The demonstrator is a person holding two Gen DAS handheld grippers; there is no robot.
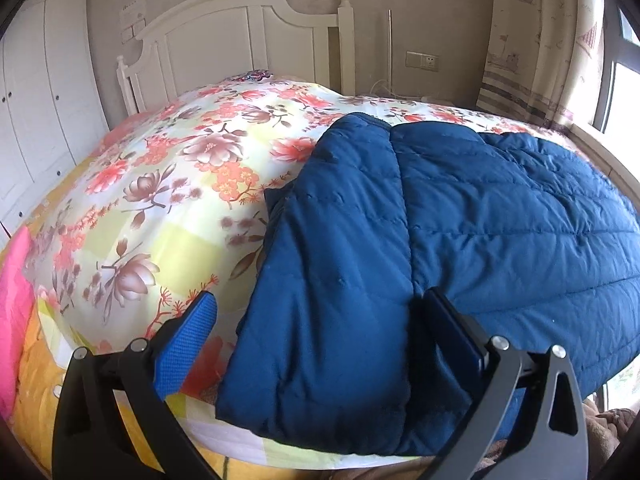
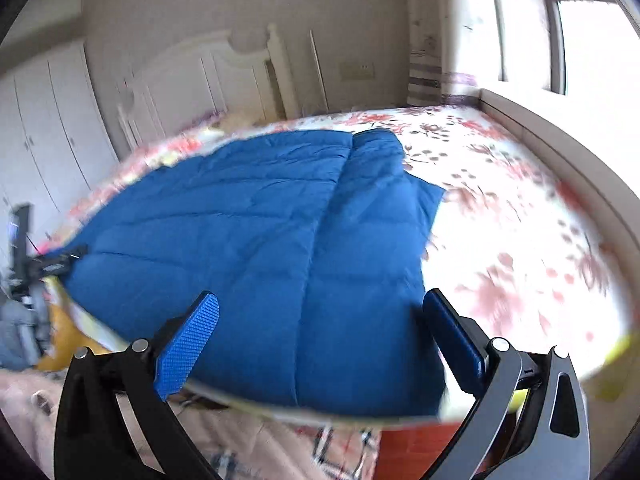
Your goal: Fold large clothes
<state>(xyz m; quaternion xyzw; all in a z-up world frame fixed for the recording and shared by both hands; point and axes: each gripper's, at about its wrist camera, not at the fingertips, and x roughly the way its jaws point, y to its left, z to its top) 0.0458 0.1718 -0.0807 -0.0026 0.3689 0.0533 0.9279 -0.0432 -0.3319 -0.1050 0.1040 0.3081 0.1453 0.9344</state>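
Blue jacket (image 1: 460, 240) lies folded on floral bedspread (image 1: 168, 184).

A bed with a white wooden headboard (image 1: 224, 36) carries a floral-printed quilt (image 1: 168, 184) in pink, yellow and white; a navy-blue quilted puffer jacket (image 1: 460, 232) lies flat on the quilt.

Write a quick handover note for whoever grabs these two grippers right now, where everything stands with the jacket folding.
Left gripper: jaws open, empty, over the near edge of the dark blue quilted puffer jacket.
Right gripper: jaws open, empty, over the same edge (view blurred).
Jacket lies flat on the floral bedspread, both sides apparently already folded inward.
Left: likely fold it across its length and tidy.
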